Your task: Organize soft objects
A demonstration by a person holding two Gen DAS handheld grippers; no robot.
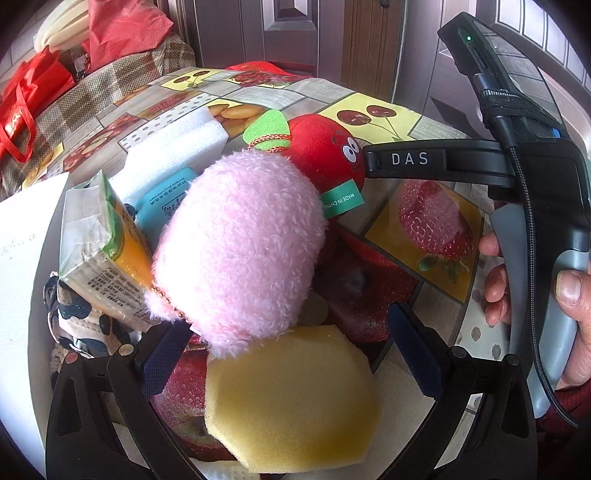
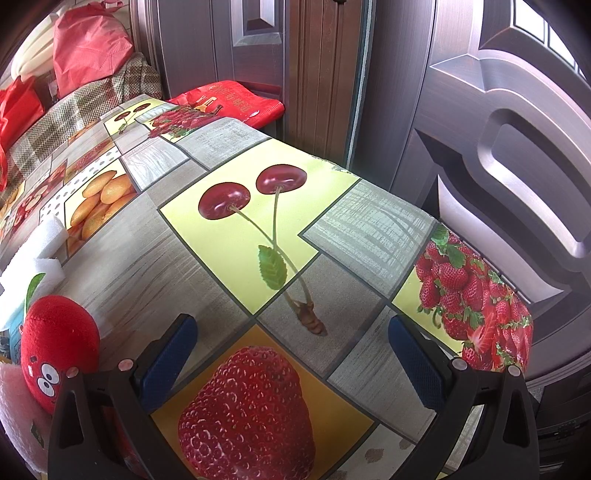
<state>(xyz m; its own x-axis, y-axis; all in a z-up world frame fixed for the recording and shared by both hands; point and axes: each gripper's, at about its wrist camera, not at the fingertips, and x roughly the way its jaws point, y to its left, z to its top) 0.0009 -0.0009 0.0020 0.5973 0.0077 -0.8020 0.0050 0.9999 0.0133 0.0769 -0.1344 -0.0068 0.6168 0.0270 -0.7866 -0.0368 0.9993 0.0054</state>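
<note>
In the left wrist view my left gripper (image 1: 291, 354) stands open over a yellow sponge (image 1: 291, 398) lying between its blue-padded fingers (image 1: 162, 365). Just beyond lies a fluffy pink plush (image 1: 240, 243), and behind that a red plush fruit with eyes and a green leaf (image 1: 325, 147). White foam (image 1: 173, 151), a blue tissue pack (image 1: 162, 203) and a green-orange carton (image 1: 107, 251) crowd the left. My right gripper (image 2: 291, 358) is open over bare tablecloth, nothing between its fingers; the red plush fruit (image 2: 55, 343) sits at its left. The right gripper's body (image 1: 517, 166) shows in the left view, held by a hand.
The fruit-print tablecloth (image 2: 258, 221) drops off at the right and far edges toward a dark wooden door (image 2: 498, 147). Red bags (image 1: 122, 33) and a plaid-covered surface (image 1: 74, 103) stand at the back left. A patterned cloth (image 1: 77, 321) lies under the carton.
</note>
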